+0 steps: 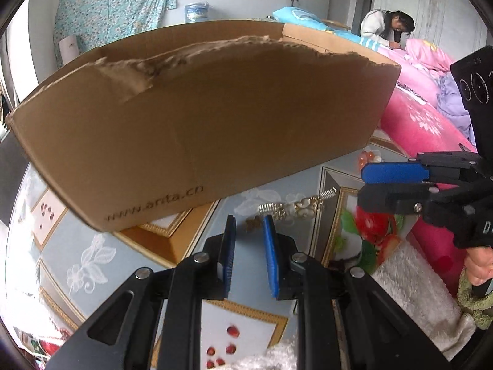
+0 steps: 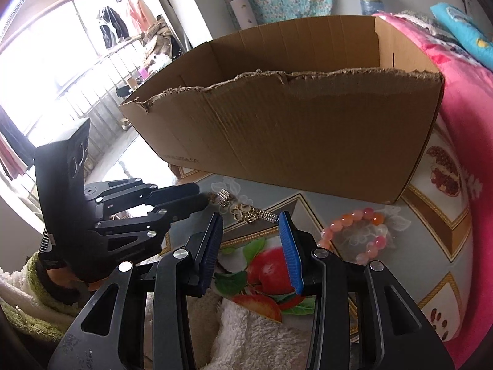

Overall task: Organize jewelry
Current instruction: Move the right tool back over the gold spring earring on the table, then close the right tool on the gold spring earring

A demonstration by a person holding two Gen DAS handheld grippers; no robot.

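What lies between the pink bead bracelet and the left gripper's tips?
In the right wrist view, a tangled gold chain with silver springs lies on the patterned cloth between the pink bead bracelet and left gripper.

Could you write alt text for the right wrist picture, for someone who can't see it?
An open right gripper with blue pads hovers over a fruit-print tablecloth, aimed at a gold chain lying before a torn cardboard box. A pink bead bracelet lies to its right; the left gripper reaches in from the left.
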